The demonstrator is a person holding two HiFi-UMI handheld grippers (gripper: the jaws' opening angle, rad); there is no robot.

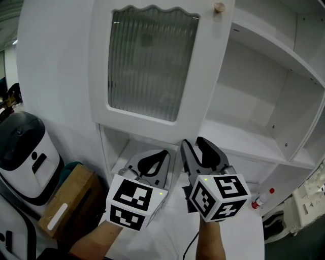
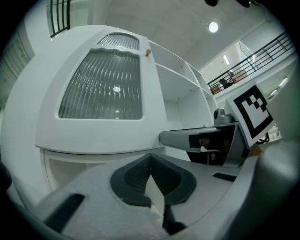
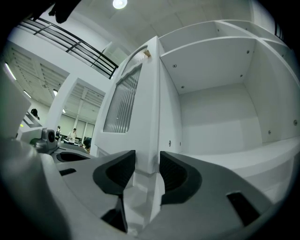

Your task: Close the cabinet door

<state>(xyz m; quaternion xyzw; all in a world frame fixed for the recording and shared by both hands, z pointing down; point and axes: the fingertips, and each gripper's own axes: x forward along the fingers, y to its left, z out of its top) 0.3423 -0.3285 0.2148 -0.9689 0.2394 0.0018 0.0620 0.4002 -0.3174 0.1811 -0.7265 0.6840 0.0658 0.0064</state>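
Right now, a white cabinet (image 1: 264, 117) with open shelves on the right side. Over to the left, its door (image 1: 147, 61): white, with a bumpy glass window and a little wooden knob (image 1: 219, 7) at the top corner. Stands wide open, away from the shelves. Low down, the right gripper (image 1: 192, 143). Reaches up to the bottom corner of the door and pinches its thin edge, one dark pad on each side. Just beside it, the left gripper (image 1: 158, 157). Sits lower than the bottom edge of the door. Has its jaws squeezed together at the tips, with nothing between them. Points up at the glass window. Down on the left, a round white and black machine (image 1: 20, 152) and a brown cardboard box (image 1: 66, 198) next to it. Down on the right, a small bottle (image 1: 261, 198) with a red cap, just past the lowest shelf.
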